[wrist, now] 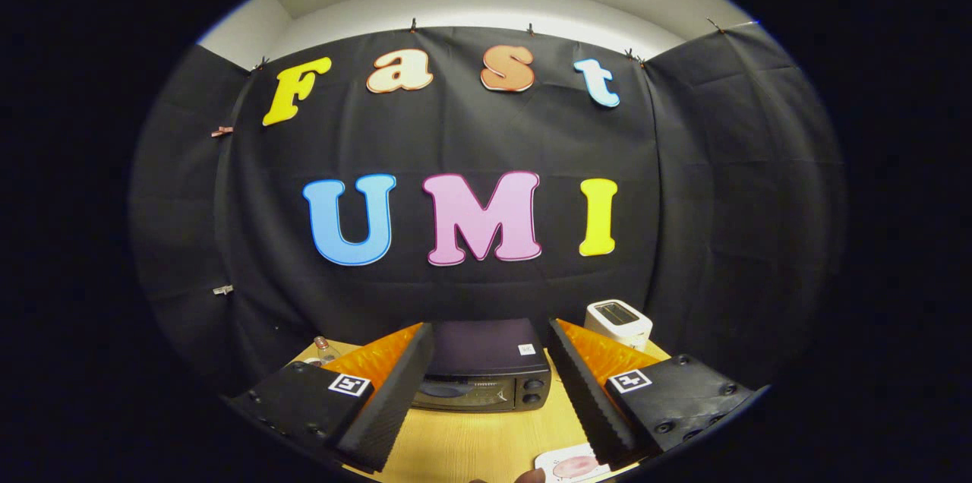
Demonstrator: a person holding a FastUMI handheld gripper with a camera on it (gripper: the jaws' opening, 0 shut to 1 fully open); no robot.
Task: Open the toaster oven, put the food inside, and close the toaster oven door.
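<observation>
Hand-held gripper (486,392): fingers spread wide, nothing between them, held above the light wooden table (471,445) in the lower middle of the frame.

Black box-shaped toaster oven (486,369): sits on the table just ahead of the fingers, framed in the gap between them, lower centre of the frame. Door closed. Top is flat and dark, with a small white sticker near its right rear corner. Front shows a dark glass window on the left and two round black knobs stacked on the right. Handle detail too small to make out.

Food: a white plate with a pink food item (573,465) lies on the table at the bottom of the frame, right of centre, just beside the right finger and partly hidden by it. Kind of food cannot be told.

Other items: a white slot toaster (619,322) stands behind and right of the oven, lower right. A small glass jar (325,348) stands at the table's far left edge, lower left.
</observation>
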